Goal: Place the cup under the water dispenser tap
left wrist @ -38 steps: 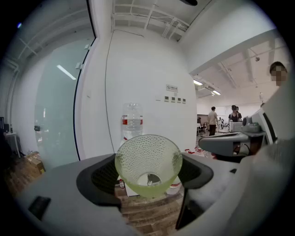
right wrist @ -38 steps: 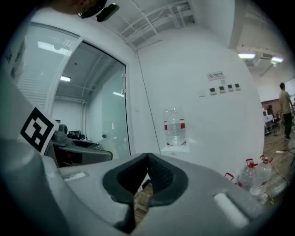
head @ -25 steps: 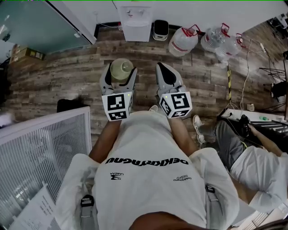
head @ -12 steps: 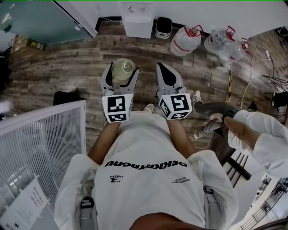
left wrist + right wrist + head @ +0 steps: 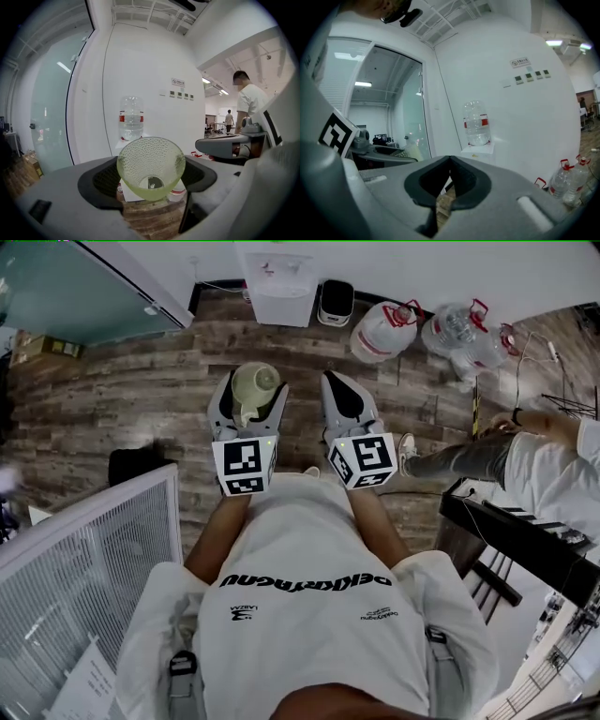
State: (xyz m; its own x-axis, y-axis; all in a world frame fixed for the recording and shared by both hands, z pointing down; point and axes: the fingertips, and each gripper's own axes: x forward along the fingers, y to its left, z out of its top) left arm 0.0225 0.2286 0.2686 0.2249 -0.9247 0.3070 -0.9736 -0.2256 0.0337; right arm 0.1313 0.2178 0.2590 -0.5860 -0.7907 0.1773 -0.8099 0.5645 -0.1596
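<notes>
**Cup gripped and in transit; placement under the tap outstanding.**

Your left claw [image 5: 251, 399] stands wide, jaws clamped on the pale green dimpled plastic cup [image 5: 151, 164], which it carries above the wooden plank floor [image 5: 112, 390]. Your right claw [image 5: 449, 180] is closed and empty. The white floor-standing water dispenser [image 5: 281, 287] lies at 12 o'clock, well apart, so the approach and set-down remain. Against a second ago, the grip is unchanged and the dispenser holds much the same position. The bystander in white [image 5: 553, 465] has shifted from 4 to 3 o'clock.
</notes>
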